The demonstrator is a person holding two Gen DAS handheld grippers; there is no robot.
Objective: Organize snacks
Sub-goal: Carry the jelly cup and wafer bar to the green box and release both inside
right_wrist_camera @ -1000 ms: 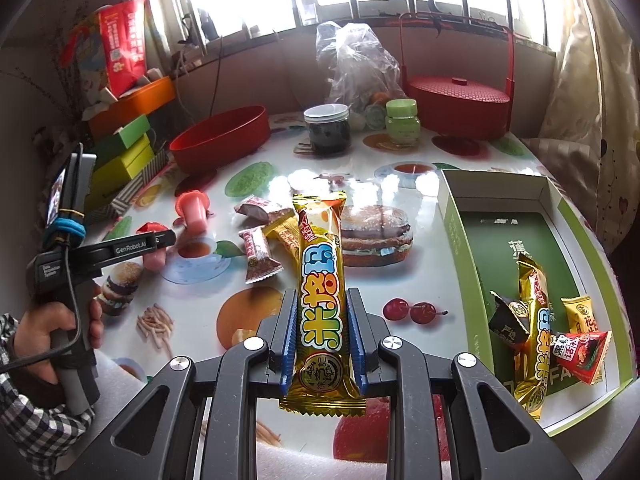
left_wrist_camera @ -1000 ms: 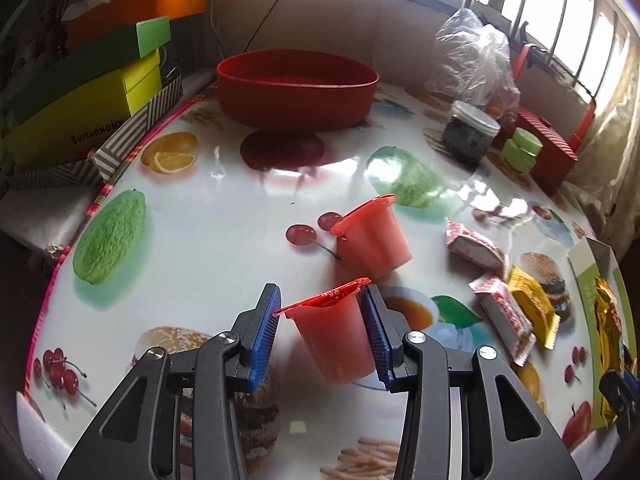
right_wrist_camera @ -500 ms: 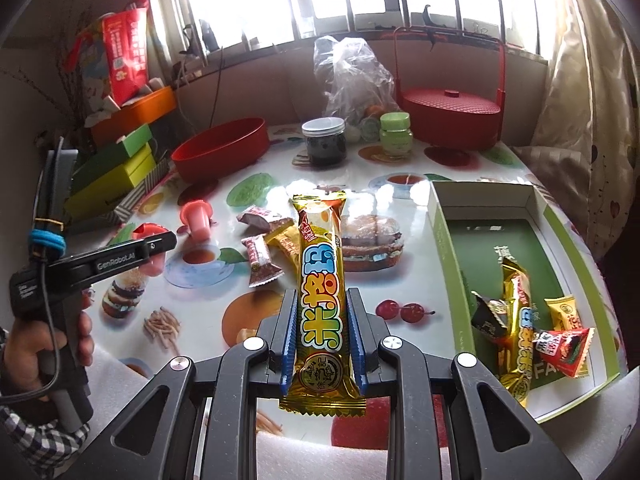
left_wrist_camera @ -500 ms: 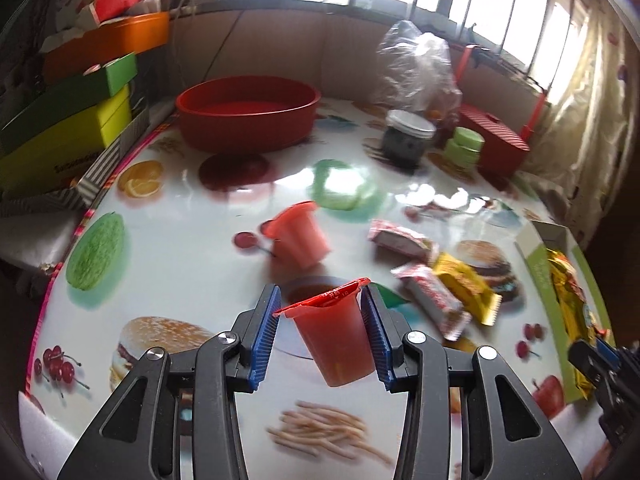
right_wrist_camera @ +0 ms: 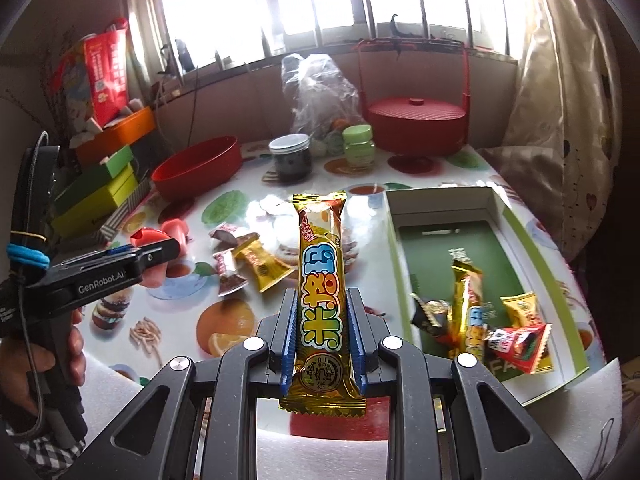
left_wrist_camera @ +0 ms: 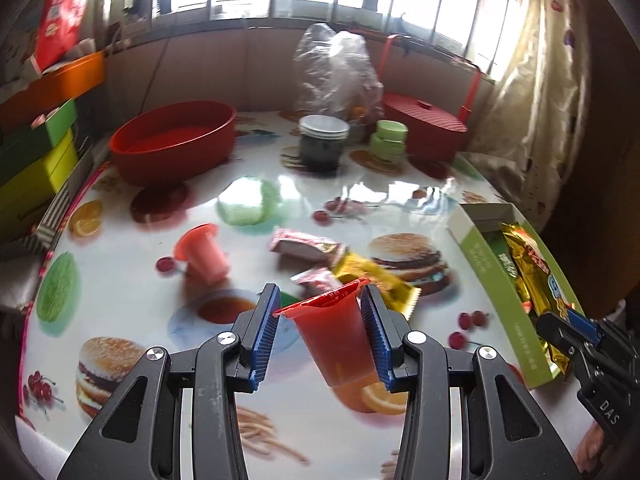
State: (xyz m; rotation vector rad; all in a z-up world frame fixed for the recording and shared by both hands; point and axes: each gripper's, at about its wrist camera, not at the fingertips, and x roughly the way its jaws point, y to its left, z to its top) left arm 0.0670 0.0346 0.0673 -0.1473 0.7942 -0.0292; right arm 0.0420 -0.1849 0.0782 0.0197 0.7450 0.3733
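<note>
My left gripper [left_wrist_camera: 320,312] is shut on a red jelly cup [left_wrist_camera: 336,340] and holds it above the table. It also shows in the right wrist view [right_wrist_camera: 160,248] at the left. My right gripper [right_wrist_camera: 322,320] is shut on a gold snack bar [right_wrist_camera: 320,280], held upright above the table's near edge. A second pink jelly cup [left_wrist_camera: 202,254] lies on the table. Loose wrapped snacks [left_wrist_camera: 308,246] lie in the middle. The green box [right_wrist_camera: 460,248] at the right holds several wrapped snacks [right_wrist_camera: 480,320].
A red bowl [left_wrist_camera: 172,144], a dark jar [left_wrist_camera: 322,142], a green tub [left_wrist_camera: 388,140], a plastic bag [left_wrist_camera: 336,68] and a red lidded basket [left_wrist_camera: 424,124] stand at the back. Stacked coloured boxes [left_wrist_camera: 36,148] line the left edge.
My left gripper has lifted the red jelly cup and moved right towards the green box. My right gripper has risen a little with the gold bar.
</note>
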